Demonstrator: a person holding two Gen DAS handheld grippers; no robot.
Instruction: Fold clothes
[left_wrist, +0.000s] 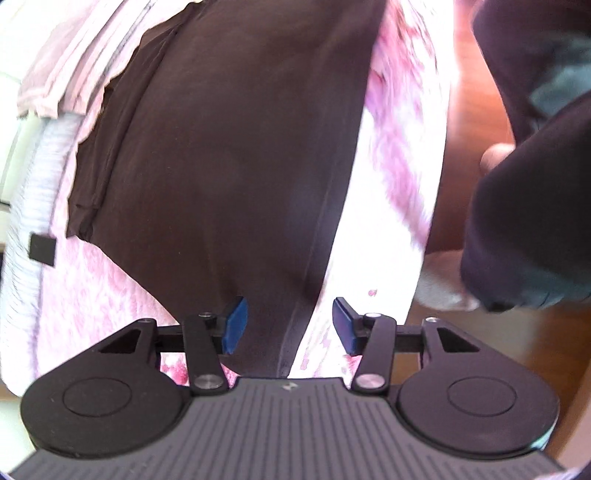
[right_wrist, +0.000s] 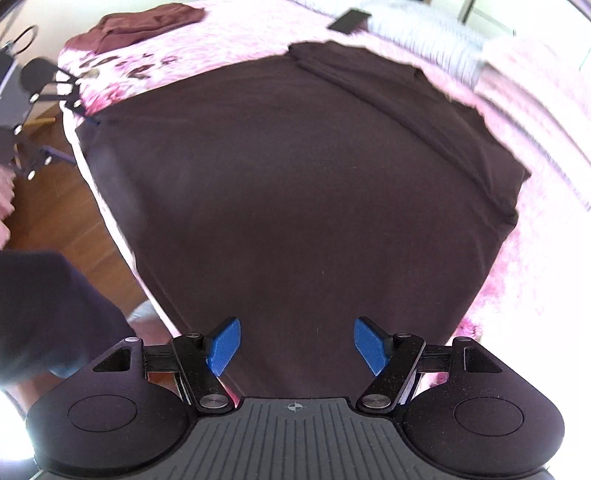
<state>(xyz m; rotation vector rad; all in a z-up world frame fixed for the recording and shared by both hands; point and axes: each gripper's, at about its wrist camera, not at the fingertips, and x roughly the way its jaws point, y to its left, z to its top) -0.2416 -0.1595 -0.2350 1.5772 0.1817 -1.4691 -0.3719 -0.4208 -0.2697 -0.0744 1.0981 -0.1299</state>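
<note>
Pink bedspread (right_wrist: 517, 288) beneath a dark brown garment (right_wrist: 295, 184), spread flat with one folded edge toward 1 o'clock. Maroon cloth (right_wrist: 147, 22) lies at 11 o'clock. Right gripper (right_wrist: 295, 347): fingers wide apart, empty, above the garment. Left gripper (left_wrist: 288, 325): fingers apart, empty, over the garment's hem.

Left tool (left_wrist: 288, 325) open, over dark garment (left_wrist: 229, 155), pink bedcover (left_wrist: 402, 155).

A bed with a pink floral cover (right_wrist: 207, 55) carries a dark brown garment (right_wrist: 295, 192) spread flat, a maroon folded cloth (right_wrist: 144, 26) near one corner, and a small black item (right_wrist: 349, 19) beyond it.
</note>
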